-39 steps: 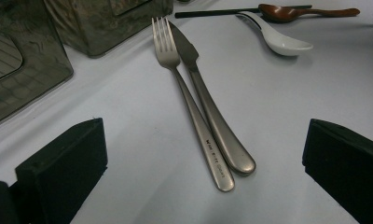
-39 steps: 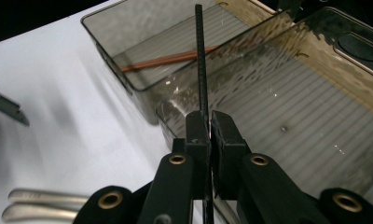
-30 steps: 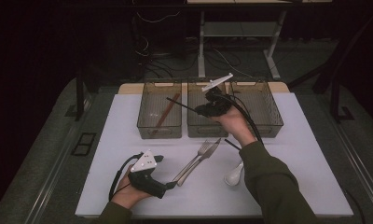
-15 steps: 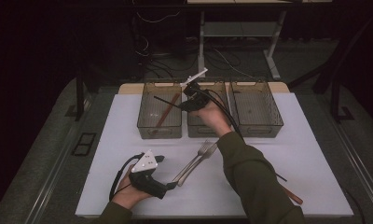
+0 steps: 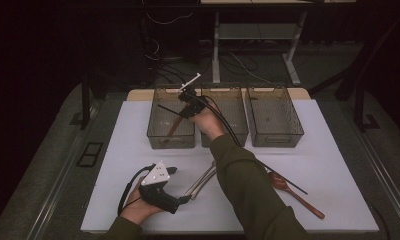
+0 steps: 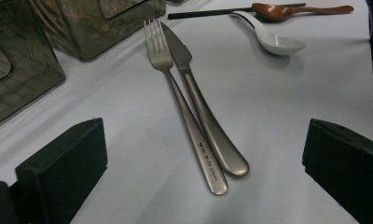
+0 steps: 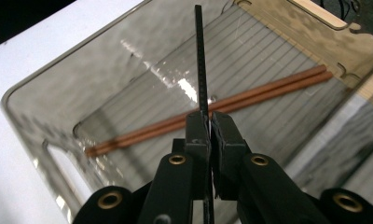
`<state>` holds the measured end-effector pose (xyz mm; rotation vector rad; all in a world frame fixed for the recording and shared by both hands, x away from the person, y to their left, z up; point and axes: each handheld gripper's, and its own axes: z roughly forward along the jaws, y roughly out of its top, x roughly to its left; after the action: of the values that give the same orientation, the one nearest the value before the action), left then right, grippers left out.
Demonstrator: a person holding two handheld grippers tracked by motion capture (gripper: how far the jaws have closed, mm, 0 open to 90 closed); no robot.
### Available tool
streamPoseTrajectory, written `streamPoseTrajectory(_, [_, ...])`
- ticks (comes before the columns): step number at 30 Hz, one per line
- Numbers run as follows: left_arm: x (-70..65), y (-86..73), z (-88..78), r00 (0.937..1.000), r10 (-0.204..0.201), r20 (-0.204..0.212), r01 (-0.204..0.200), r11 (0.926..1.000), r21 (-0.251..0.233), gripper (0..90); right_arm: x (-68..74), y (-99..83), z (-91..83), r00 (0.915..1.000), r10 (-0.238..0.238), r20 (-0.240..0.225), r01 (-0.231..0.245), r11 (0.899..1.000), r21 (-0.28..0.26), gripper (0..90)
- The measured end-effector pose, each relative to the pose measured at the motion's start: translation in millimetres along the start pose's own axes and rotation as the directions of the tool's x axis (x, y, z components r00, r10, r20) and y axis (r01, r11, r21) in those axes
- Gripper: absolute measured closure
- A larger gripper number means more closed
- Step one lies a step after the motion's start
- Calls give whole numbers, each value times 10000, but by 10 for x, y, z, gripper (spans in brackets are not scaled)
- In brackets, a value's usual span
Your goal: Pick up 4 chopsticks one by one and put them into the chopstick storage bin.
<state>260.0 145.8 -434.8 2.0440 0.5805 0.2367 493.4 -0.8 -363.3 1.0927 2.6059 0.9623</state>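
Over the left bin (image 5: 171, 120), the right tool (image 5: 187, 101) is pinching a black chopstick (image 5: 169, 111); below its jaws brown chopsticks (image 7: 208, 112) are already lying, while ahead of the wide-open, empty left tool (image 6: 194, 154) fork (image 6: 180, 102) and knife (image 6: 201, 107) are waiting on the counter (image 6: 278, 116), so sorting seems partway

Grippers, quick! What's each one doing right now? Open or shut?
Left gripper: open, holding nothing, resting on the table before the fork and knife.
Right gripper: shut on a black chopstick, over the left bin.

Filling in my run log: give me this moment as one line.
right gripper: shut on black chopstick over left bin | left gripper: open near fork
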Motion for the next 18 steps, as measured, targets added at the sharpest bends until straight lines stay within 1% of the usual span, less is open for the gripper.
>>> streamPoseTrajectory(1, [3, 1, -5, 10000, 63, 8, -63, 10000, 49, 0, -2, 9, 26, 10000, 18, -52, -18, 10000, 5, 847])
streamPoseTrajectory(2, [4, -1, -5, 10000, 73, 12, -73, 10000, 17, 0, 1, 17, 49, 10000, 62, -55, -62, 10000, -20, 819])
streamPoseTrajectory(3, [6, -2, -8, 9999, 103, 25, -103, 9999, 25, 0, 6, 21, 59, 10000, 73, -44, -73, 9999, -122, 735])
streamPoseTrajectory(4, [7, -4, -9, 10000, 98, 21, -98, 10000, 0, 0, 6, 21, 52, 10000, 21, 1, -21, 9997, -224, 693])
streamPoseTrajectory(5, [7, -5, -11, 10000, 84, 22, -84, 10000, -7, 0, 5, 21, 37, 10000, 85, 34, -84, 9994, -332, 641])
streamPoseTrajectory(7, [10, -3, -17, 10000, 82, 29, -82, 10000, -7, 0, -13, 13, -9, 9999, 97, -125, -103, 9987, -494, 581])
streamPoseTrajectory(11, [9, 4, -25, 9999, 119, 7, -119, 9999, -40, 0, -51, -14, -141, 9996, 28, -280, -49, 9969, -779, 497])
streamPoseTrajectory(13, [4, 5, -21, 10000, 78, 12, -78, 9999, -90, 0, -76, -31, -227, 9994, -27, -332, -8, 9944, -1059, 465])
streamPoseTrajectory(15, [-2, 4, -14, 10000, 21, 16, -21, 9999, -108, 0, -103, -52, -308, 9986, 29, -534, -96, 9921, -1251, 437])
streamPoseTrajectory(16, [0, 4, -17, 10000, 85, 10, -85, 10000, -36, 0, -117, -65, -343, 9982, 33, -599, -109, 9918, -1272, 427])
streamPoseTrajectory(18, [-2, 3, -16, 10000, 78, 17, -78, 10000, -38, 0, -139, -94, -412, 9982, -108, -584, 29, 9911, -1333, 410])
